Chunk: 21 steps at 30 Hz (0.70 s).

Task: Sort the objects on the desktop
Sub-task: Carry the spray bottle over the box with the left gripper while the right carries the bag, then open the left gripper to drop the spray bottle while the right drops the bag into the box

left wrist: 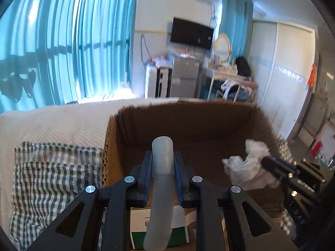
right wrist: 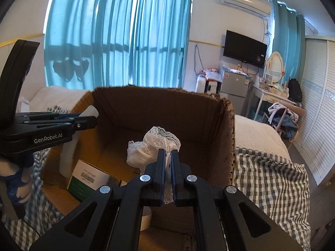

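Open brown corrugated cardboard box [right wrist: 159, 113] set on a bed with white textured cover, directly ahead of and below both grippers. Grey-and-white checked cloth [left wrist: 54, 179] lying beside the box, to the left gripper's left.

Already inside, on the box floor beneath the left gripper: white-and-green printed carton [right wrist: 88, 177]; a roll, seemingly of tape [right wrist: 146, 219], under the right gripper (partly hidden).

Left gripper [left wrist: 162, 161] clenched on a long translucent grey-white silicone piece [left wrist: 161, 179], held above the box interior, not yet set down.

Right gripper [right wrist: 166, 156] pinched tight on a crumpled white lace-edged fabric bundle [right wrist: 155, 144], likewise over the box.

Judged well under way: some items boxed, two poised for depositing. Remaining: lowering, releasing both; further loose items not visible.
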Motion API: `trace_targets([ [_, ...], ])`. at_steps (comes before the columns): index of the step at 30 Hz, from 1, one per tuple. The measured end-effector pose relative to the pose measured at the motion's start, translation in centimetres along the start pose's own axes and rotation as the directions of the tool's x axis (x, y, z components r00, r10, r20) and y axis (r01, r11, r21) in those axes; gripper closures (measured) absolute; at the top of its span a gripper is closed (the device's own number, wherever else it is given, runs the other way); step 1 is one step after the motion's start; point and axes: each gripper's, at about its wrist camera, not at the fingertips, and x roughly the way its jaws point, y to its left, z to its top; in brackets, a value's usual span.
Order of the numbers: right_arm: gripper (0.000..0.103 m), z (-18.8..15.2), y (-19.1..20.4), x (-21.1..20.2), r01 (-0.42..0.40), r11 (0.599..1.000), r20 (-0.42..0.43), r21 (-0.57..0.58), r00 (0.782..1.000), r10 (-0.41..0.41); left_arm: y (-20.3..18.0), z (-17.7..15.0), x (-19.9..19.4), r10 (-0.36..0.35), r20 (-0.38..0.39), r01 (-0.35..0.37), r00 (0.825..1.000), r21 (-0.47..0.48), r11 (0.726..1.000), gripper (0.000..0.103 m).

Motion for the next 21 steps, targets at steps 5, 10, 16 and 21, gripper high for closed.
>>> trace_targets([
  [5,0.077,-0.3,-0.3,0.2,0.017,1.0,-0.006,0.01,1.0,-0.017,0.1,-0.6,1.4,0.008,-0.044,-0.008,0.999,-0.018,1.0,0.077],
  [10,0.074,0.0,-0.5,-1.8,0.012,1.0,0.049,0.007,0.999,-0.012,-0.2,-0.3,-0.6,0.026,0.03,-0.025,0.999,-0.019,1.0,0.046],
  [16,0.048,0.6,-0.7,-4.7,0.006,0.999,0.107,0.031,0.994,-0.009,-0.9,0.3,-3.7,0.04,0.099,-0.039,0.994,-0.005,0.999,0.02],
  [21,0.036,1.4,-0.9,-7.3,0.006,0.999,0.157,0.044,0.988,-0.013,-1.6,1.1,-6.4,0.063,0.169,-0.065,0.984,0.005,0.998,0.002],
])
